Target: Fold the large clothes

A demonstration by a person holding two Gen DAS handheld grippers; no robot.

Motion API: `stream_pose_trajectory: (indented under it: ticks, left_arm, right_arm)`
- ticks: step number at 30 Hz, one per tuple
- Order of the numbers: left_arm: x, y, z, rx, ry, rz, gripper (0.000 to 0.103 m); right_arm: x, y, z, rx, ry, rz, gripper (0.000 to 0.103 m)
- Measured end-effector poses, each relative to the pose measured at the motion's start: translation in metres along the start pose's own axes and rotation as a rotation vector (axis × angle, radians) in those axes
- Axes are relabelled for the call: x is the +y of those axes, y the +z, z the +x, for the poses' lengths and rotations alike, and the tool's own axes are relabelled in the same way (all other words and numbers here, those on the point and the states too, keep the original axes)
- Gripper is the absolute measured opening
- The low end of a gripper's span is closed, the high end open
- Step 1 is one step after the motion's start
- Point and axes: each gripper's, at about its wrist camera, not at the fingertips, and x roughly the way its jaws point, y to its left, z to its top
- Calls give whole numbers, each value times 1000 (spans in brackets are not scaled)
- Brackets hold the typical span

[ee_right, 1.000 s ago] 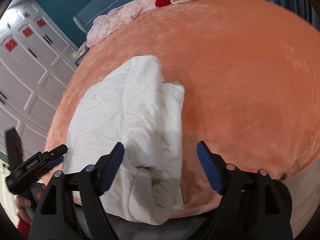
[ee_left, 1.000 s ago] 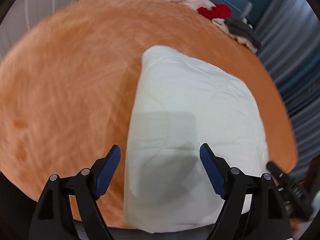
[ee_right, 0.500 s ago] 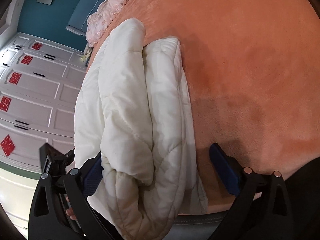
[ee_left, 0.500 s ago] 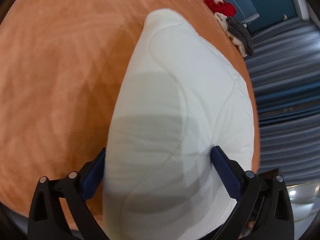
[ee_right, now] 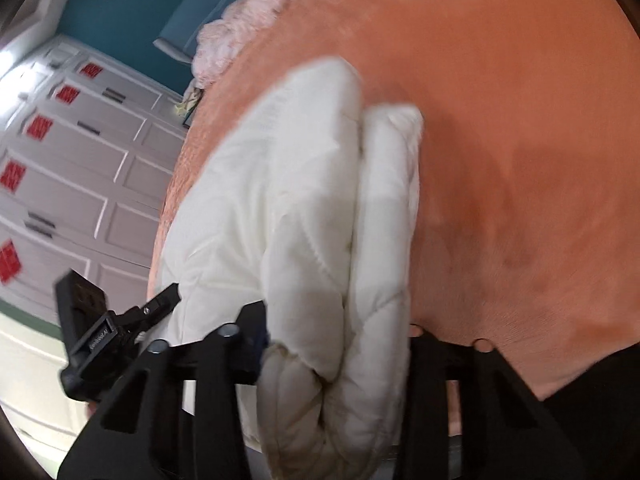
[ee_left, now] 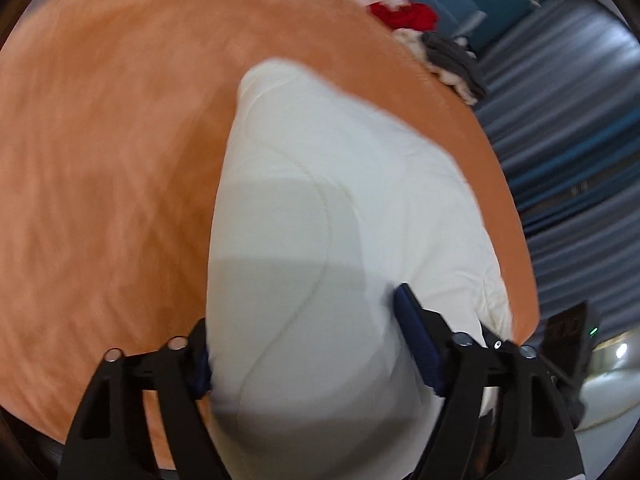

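A white quilted comforter (ee_left: pixel 340 200), folded into a thick bundle, lies on the orange bedspread (ee_left: pixel 100 160) near its front edge. My left gripper (ee_left: pixel 308 352) is shut on the near end of the bundle, its blue pads pressing into both sides. My right gripper (ee_right: pixel 336 352) is shut on the other near corner of the comforter (ee_right: pixel 288 200), where the stacked folded layers show. The left gripper (ee_right: pixel 100 336) also shows at the left of the right wrist view.
A pile of red, grey and cream clothes (ee_left: pixel 436 48) lies at the far side of the bed. Pink bedding (ee_right: pixel 240 28) lies by the teal headboard. White wardrobe doors (ee_right: pixel 72 160) stand on one side, grey curtains (ee_left: pixel 560 120) on the other.
Both grippers were open above the comforter, moved down around its near end and have closed on it. The views are blurred with motion.
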Motion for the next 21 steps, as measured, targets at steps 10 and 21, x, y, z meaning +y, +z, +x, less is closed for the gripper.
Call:
stream_pose_trajectory:
  ticks: [10, 21]
  left_arm:
    - [-77, 28, -118, -292, -62, 230, 64]
    - [-131, 55, -274, -665, -174, 403, 64]
  right_arm:
    - [97, 22, -105, -267, 31, -210, 31]
    - [218, 50, -219, -573, 150, -473, 32]
